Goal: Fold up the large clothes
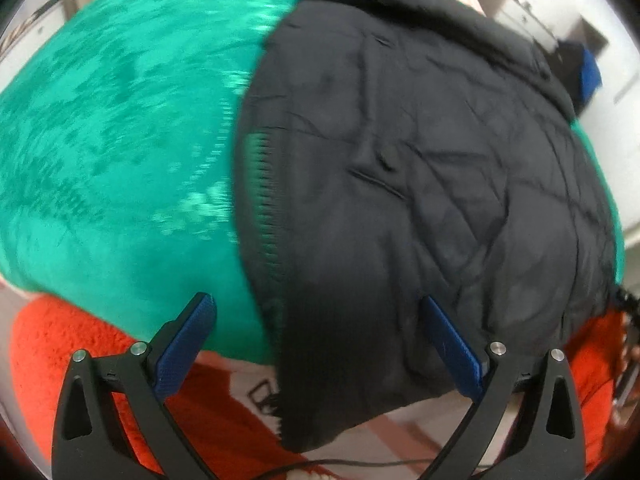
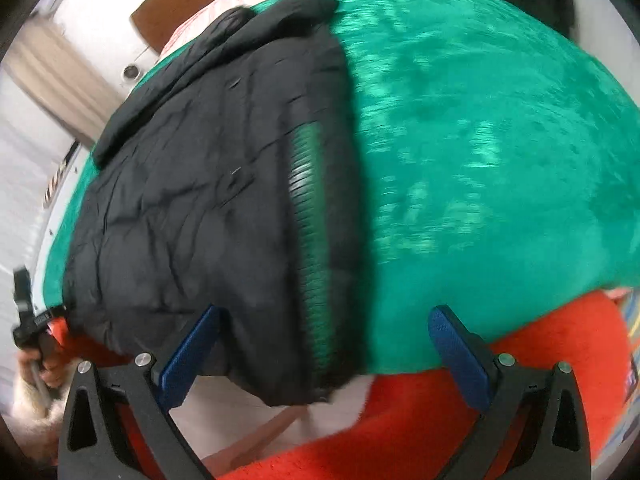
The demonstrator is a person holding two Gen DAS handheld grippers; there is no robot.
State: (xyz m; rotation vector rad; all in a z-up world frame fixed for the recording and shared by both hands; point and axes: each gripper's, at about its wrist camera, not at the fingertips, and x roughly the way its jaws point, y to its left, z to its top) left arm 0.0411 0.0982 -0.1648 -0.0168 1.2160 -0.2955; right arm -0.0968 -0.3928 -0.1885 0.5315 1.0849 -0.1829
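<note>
On a green blanket [image 1: 120, 152] spread over a bed, a black quilted jacket [image 1: 420, 184] is laid flat, folded lengthwise, with its zipper edge [image 1: 262, 196] exposed along 1 long side and the collar at the far end. In the left wrist view the jacket is seen on the right half of the blanket, its near hem hanging over the blanket's front edge onto a pale patterned sheet [image 1: 240, 384]; an orange fleece cover [image 1: 52, 344] is seen below the blanket at both lower corners. The left gripper [image 1: 320, 344] is held wide open above the jacket's near hem, nothing gripped, blue pads [image 1: 184, 348] well apart. In the right wrist view the jacket [image 2: 200, 200] is seen on the left half of the blanket [image 2: 500, 160], zipper teeth [image 2: 310, 240] running down its right edge toward the camera. The right gripper [image 2: 328, 356] is also held wide open, nothing gripped, its left pad [image 2: 188, 356] over the jacket's near corner and its right pad over the blanket edge and orange fleece [image 2: 440, 420]. A wooden headboard [image 2: 180, 4] and a curtain [image 2: 52, 76] are visible at the far end. Both views are motion-blurred. A hand holding the other tool [image 2: 34, 332] is partly visible at the left edge.
</note>
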